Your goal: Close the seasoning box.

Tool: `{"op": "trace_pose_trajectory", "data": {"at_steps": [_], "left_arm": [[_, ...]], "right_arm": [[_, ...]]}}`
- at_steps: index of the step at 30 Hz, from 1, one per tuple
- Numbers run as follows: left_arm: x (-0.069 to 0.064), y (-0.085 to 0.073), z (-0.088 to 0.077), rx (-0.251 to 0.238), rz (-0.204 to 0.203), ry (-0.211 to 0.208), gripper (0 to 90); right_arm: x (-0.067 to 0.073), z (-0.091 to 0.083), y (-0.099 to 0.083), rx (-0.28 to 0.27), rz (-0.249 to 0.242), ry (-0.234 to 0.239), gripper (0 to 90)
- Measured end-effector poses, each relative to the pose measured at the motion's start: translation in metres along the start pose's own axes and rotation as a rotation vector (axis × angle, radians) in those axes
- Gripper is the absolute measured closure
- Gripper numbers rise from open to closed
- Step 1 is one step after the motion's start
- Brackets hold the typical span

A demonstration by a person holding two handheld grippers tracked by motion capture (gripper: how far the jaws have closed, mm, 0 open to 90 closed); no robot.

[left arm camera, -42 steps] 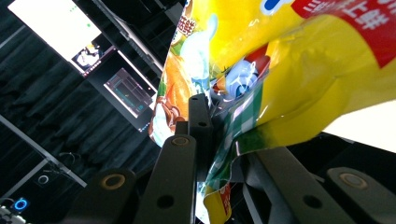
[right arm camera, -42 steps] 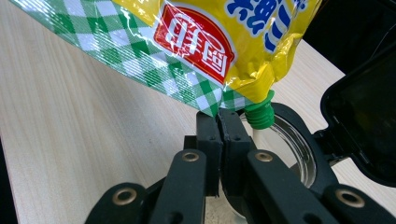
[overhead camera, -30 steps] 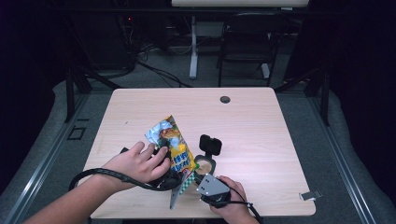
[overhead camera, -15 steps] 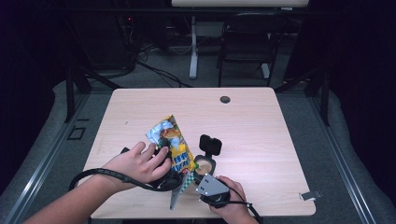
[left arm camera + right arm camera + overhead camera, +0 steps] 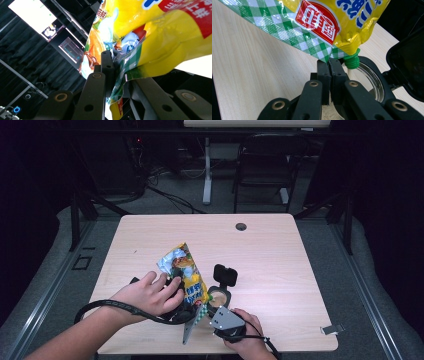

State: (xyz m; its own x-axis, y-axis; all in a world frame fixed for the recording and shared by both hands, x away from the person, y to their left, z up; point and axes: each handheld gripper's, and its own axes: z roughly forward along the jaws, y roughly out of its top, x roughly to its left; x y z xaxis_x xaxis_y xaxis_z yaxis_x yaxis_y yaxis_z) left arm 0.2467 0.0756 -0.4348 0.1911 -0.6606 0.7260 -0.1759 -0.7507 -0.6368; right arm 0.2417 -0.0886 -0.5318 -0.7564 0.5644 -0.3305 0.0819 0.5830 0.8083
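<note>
A yellow snack-style pouch [image 5: 186, 270] with a green check edge is held tilted over a round clear container [image 5: 219, 296] whose black lid [image 5: 225, 275] stands flipped up. Under the person's left hand, my left gripper [image 5: 179, 292] is shut on the pouch; in the left gripper view the jaws [image 5: 117, 63] pinch the foil of the pouch [image 5: 155, 32]. My right gripper [image 5: 202, 314] is shut on the check edge [image 5: 317, 48], jaws [image 5: 331, 65] closed just beside the green spout [image 5: 352, 61]. The spout points down into the container [image 5: 374, 77], and a thin pale stream runs from it.
The wooden table [image 5: 300, 270] has a round grommet hole [image 5: 241, 226] at the back. A small metal clip [image 5: 332, 329] lies near the front right edge. The left gripper's black cable [image 5: 115, 305] loops by the front left. A chair [image 5: 265, 165] stands behind the table.
</note>
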Motion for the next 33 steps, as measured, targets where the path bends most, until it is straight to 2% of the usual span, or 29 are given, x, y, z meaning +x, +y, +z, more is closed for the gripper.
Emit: {"op": "trace_pose_trajectory", "data": {"at_steps": [13, 33], "left_arm": [[0.0024, -0.0004, -0.0001, -0.003, 0.003, 0.004, 85.6], [0.0026, 0.0002, -0.0011, -0.002, 0.007, 0.001, 86.7]], "right_arm": [[0.0000, 0.0002, -0.0004, -0.017, 0.014, -0.003, 88.3], [0.0000, -0.0003, -0.0001, -0.001, -0.002, 0.001, 88.3]]}}
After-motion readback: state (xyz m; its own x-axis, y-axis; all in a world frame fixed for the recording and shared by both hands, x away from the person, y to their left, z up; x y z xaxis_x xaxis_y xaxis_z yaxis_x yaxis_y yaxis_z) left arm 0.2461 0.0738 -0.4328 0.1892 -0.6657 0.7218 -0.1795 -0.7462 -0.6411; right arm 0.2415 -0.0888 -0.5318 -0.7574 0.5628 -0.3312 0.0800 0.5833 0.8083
